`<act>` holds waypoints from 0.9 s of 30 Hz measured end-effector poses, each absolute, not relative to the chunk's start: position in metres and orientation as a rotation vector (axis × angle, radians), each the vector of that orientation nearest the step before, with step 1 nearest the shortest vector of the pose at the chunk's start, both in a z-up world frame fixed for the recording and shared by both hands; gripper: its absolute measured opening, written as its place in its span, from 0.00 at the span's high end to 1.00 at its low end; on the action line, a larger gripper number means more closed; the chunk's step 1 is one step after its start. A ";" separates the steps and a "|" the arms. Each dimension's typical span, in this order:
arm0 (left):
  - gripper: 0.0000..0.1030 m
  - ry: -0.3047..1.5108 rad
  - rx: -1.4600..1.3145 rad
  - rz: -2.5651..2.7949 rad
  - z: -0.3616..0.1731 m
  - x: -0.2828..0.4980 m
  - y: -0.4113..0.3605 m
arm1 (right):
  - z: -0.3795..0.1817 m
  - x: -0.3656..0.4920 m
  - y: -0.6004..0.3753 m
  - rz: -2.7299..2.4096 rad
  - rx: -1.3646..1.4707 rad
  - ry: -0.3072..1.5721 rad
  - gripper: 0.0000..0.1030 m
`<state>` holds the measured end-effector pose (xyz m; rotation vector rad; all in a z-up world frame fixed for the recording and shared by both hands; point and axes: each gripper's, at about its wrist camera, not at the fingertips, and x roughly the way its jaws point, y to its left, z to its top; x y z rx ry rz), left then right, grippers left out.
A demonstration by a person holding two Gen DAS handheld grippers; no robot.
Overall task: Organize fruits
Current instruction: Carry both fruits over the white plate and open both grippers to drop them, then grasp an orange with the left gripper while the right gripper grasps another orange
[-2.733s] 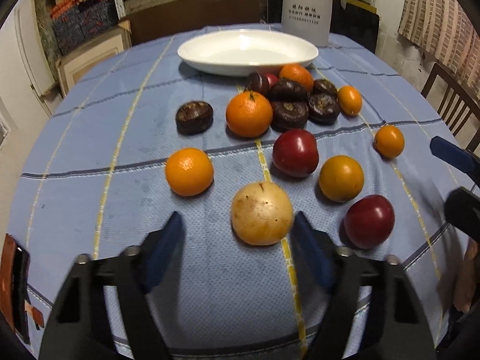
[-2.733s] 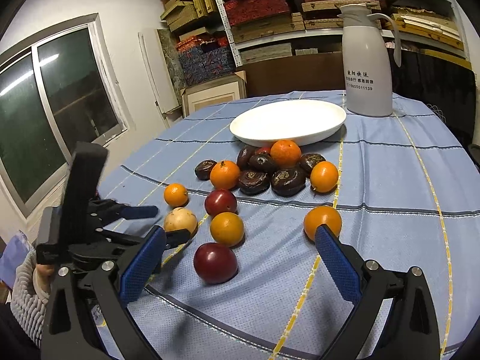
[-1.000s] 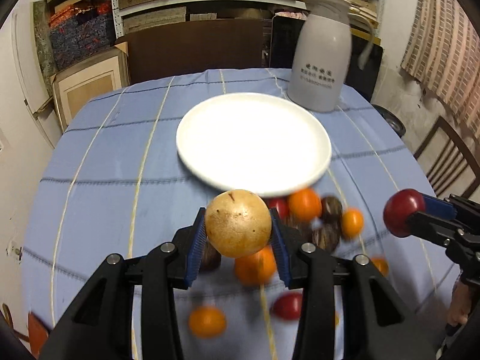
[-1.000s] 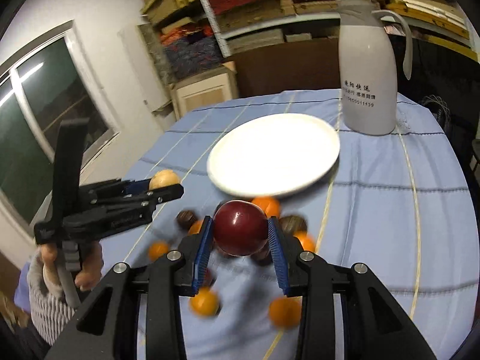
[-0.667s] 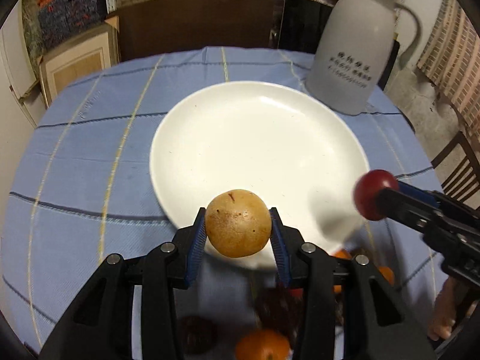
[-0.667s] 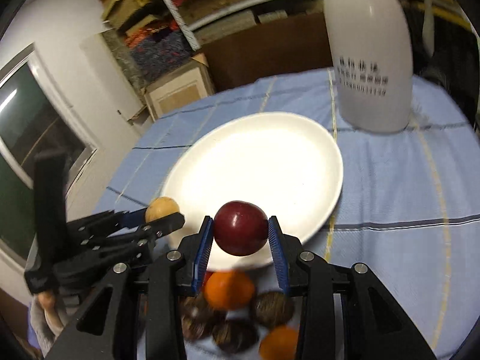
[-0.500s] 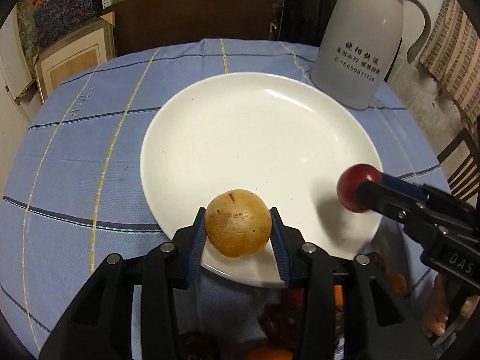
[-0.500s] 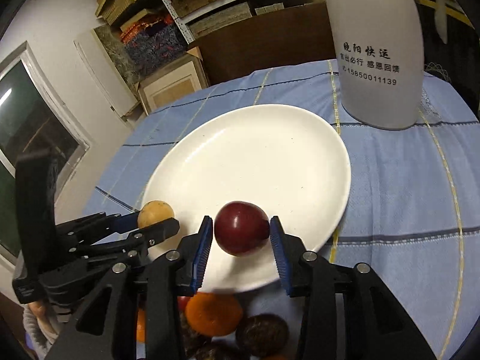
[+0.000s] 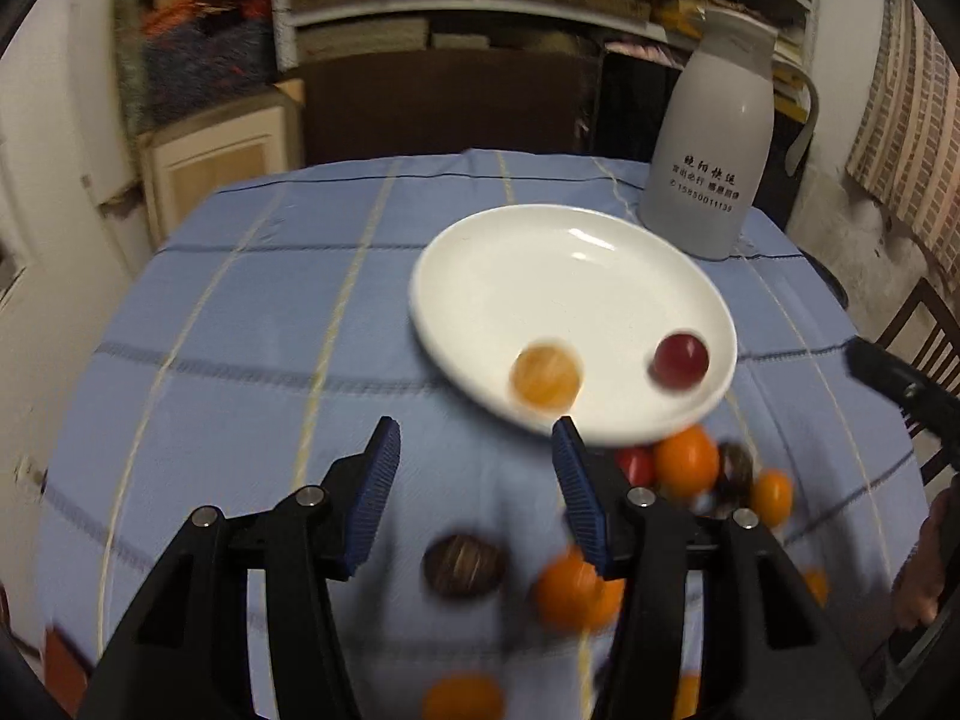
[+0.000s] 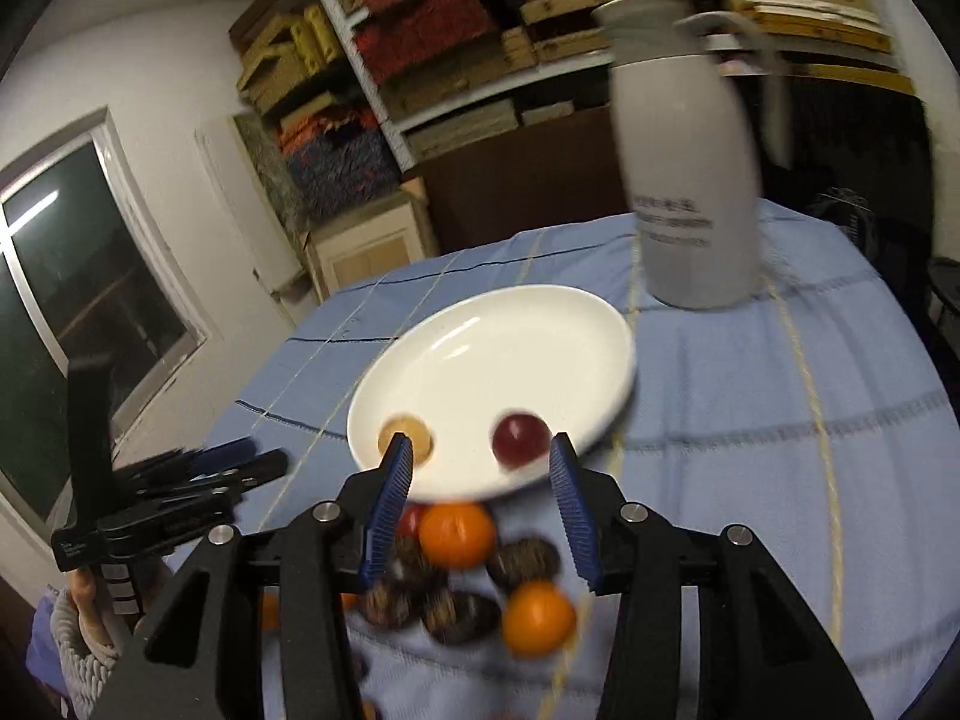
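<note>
A white plate (image 9: 516,252) (image 10: 480,330) holds a yellow-brown round fruit (image 9: 546,375) (image 10: 408,439) at its near left and a dark red fruit (image 9: 681,357) (image 10: 521,439) at its near right. My left gripper (image 9: 477,450) hangs over the blue cloth short of the plate, jaws opening, nothing between them. My right gripper (image 10: 480,468) hovers at the plate's near rim, jaws opening, empty too. Oranges (image 9: 687,461) (image 10: 457,533) and dark brown fruits (image 9: 463,564) (image 10: 521,561) lie in a cluster on the cloth in front of the plate.
A tall white thermos jug (image 9: 708,156) (image 10: 690,180) stands just behind the plate on the right. The round table has a blue checked cloth (image 9: 240,330). Shelves and a cabinet stand beyond. A chair (image 9: 924,336) is at the right edge. A person's hand (image 10: 84,600) holds the left gripper.
Both grippers let go of their fruits onto the plate, opened, and drew back from it. The yellow-brown fruit and the red fruit now rest on the plate.
</note>
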<state>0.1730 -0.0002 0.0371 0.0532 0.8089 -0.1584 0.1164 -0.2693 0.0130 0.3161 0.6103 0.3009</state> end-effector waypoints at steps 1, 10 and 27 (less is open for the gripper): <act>0.50 0.808 0.042 -0.149 0.032 0.160 0.006 | 0.007 0.104 -0.274 0.291 0.324 0.606 0.50; 0.50 0.892 0.058 -0.138 -0.018 0.081 0.024 | -0.043 0.028 -0.284 0.251 0.317 0.669 0.45; 0.54 0.950 0.095 -0.148 -0.036 0.099 0.017 | -0.045 0.027 -0.273 0.247 0.268 0.698 0.43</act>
